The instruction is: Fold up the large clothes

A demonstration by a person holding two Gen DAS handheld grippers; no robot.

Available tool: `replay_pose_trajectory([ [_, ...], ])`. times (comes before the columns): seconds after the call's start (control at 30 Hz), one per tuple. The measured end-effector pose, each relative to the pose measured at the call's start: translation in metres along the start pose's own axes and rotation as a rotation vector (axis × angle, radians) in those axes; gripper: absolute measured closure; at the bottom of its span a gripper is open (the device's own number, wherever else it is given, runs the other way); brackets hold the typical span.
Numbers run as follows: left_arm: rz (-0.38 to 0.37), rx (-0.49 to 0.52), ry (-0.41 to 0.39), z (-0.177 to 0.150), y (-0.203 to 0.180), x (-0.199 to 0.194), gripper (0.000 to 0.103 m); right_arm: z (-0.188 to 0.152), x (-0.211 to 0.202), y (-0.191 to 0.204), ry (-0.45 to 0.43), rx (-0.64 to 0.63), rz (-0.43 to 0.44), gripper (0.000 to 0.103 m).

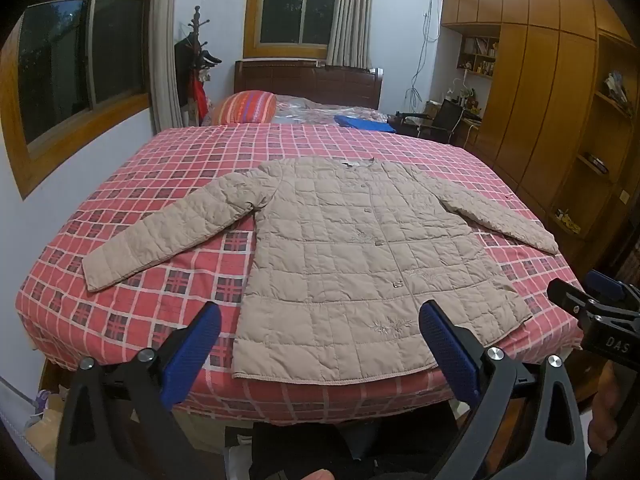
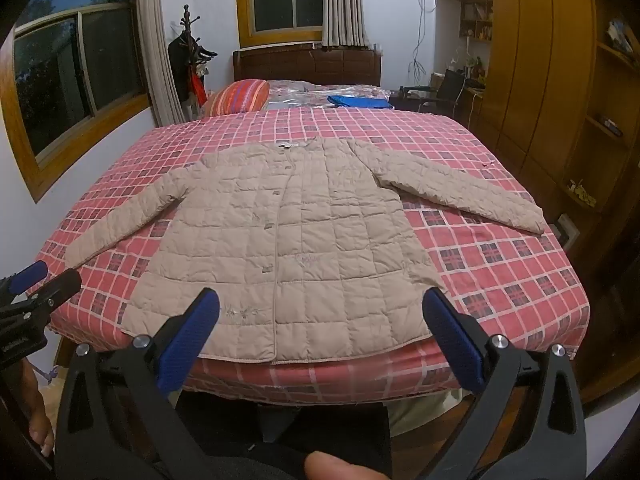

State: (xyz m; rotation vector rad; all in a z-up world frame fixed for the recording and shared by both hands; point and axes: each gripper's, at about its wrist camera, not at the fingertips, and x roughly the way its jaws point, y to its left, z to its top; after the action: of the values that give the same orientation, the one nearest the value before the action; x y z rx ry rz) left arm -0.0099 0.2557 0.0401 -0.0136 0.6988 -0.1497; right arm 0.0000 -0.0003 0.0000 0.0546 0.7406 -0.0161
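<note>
Quilted beige jacket [image 1: 352,256] lies flat, front up, sleeves spread, on the red checked bedspread [image 1: 160,184]. Left gripper [image 1: 320,322] and right gripper [image 2: 322,312] hover at its hem, fingers spread wide, holding nothing.

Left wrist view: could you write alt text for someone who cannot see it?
A beige quilted jacket lies flat, buttoned, sleeves spread, on a bed with a red checked cover. The left tongs hang open near its hem, touching nothing; the right tongs show at the right edge.

Both wrist views facing bed [image 1: 168,184]
</note>
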Motion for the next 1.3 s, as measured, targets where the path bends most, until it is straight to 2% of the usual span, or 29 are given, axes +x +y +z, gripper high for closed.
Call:
replay_pose_trajectory([
  [1.3,-0.007,-0.005,0.019,-0.002,0.002,0.005,0.004,-0.002,0.003,0.004,0.002,-0.015,-0.009,0.002],
])
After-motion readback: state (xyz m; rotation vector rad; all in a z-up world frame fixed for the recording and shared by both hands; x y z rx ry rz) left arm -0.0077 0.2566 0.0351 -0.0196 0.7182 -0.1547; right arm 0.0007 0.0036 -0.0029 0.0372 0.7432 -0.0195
